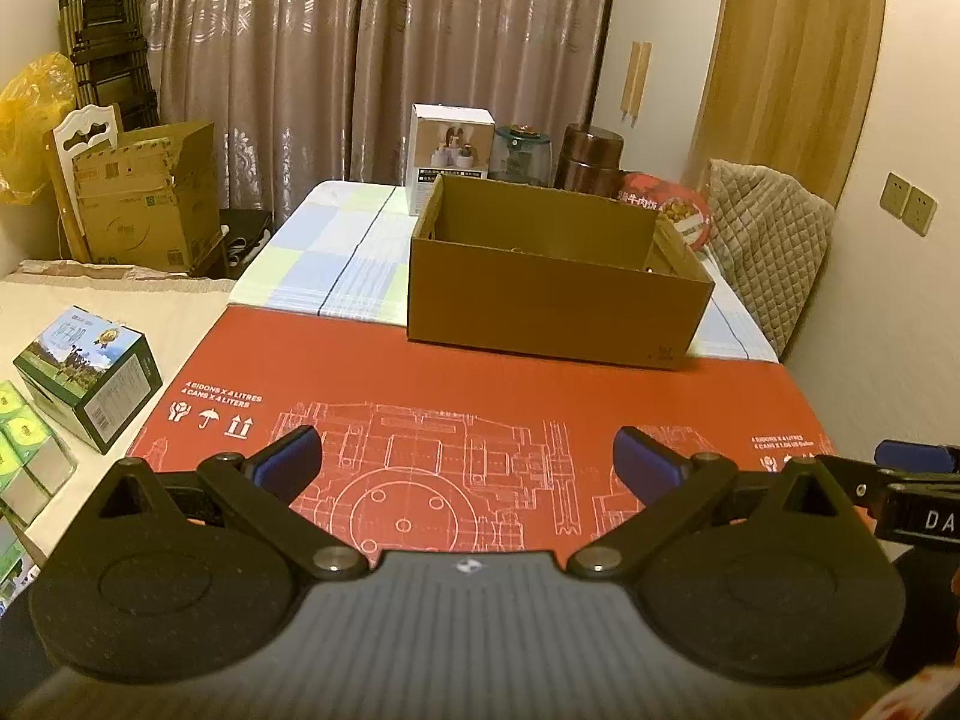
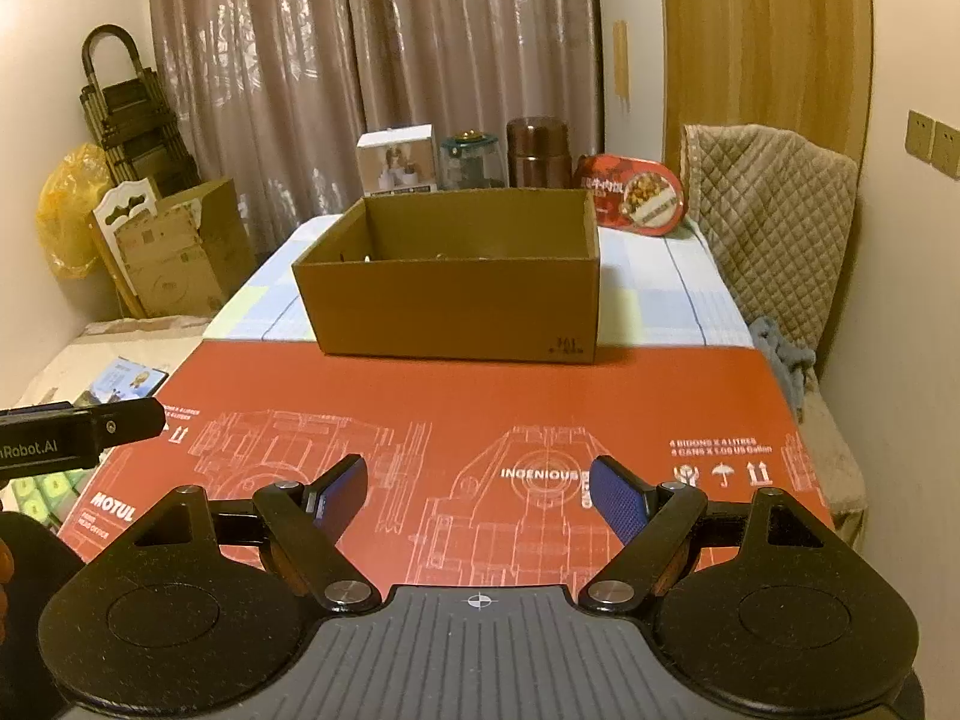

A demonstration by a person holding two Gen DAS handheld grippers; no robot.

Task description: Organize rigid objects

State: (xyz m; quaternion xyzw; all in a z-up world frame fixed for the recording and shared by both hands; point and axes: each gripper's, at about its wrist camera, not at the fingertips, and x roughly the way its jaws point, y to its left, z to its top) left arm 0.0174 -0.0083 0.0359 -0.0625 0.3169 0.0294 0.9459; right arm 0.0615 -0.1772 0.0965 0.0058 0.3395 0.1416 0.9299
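Grippers, two, both mine, held low over the near end of the table. Left gripper (image 1: 467, 462): blue pads (image 1: 288, 459) spread wide, nothing between them, only red sheet below. Right gripper (image 2: 477, 495): likewise spread wide and holding nothing; its tip also shows at the right edge of my left view, and the left one's tip at the left edge of my right view. Red printed cardboard sheet (image 2: 480, 384): lies flat across the near table, white machine drawings and lettering on it. Open brown cardboard box (image 2: 456, 300): stands upright past the sheet's far edge, straddling it and the checked blue-and-green tablecloth (image 1: 336, 252); small items lie at its bottom, too hidden to name. Row behind the box, against the curtain (image 2: 372, 60): white product carton (image 1: 447, 150), clear jar with teal lid (image 1: 521, 156), brown metal canister (image 2: 537, 153), red oval food tin (image 2: 633, 195) leaning upright. All four stand outside the box, well apart from both grippers. Quilted beige cushion (image 2: 774, 222): at the table's right end by the wall. Green-and-blue milk carton pack (image 1: 90, 378): on the pale surface left of the table, beside small green-labelled packs (image 1: 21, 432). Large worn shipping carton (image 1: 144, 198): at far left, yellow plastic bag (image 1: 30, 120) behind it.
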